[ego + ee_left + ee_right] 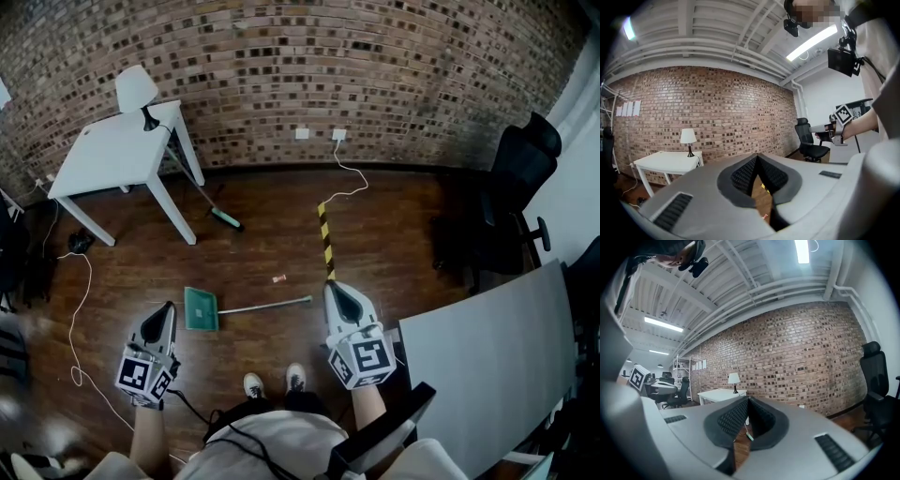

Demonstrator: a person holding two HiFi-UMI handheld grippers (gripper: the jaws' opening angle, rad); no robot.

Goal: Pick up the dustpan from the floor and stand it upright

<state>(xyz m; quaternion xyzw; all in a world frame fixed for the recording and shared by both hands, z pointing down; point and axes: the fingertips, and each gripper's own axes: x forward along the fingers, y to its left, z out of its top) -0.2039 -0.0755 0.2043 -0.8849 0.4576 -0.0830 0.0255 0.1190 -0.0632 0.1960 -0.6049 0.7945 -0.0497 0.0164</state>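
A green dustpan [201, 308] lies flat on the wooden floor, its long thin handle [267, 305] running right. My left gripper [167, 312] hangs just left of the pan, held about level, its tips together and nothing between them. My right gripper [339, 292] hovers at the handle's right end, also level with its tips meeting and empty. In the left gripper view the jaws [757, 158] meet at the tip over bare floor; the right gripper view shows the same at its tips [747, 399]. Neither gripper touches the dustpan.
A white table [117, 150] with a lamp [137, 90] stands at the back left. A green-headed broom [204, 195] leans by its leg. A yellow-black striped strip [325, 239] lies on the floor. A black office chair [511, 197] and a grey desk [497, 356] fill the right. A white cable [77, 309] runs along the left.
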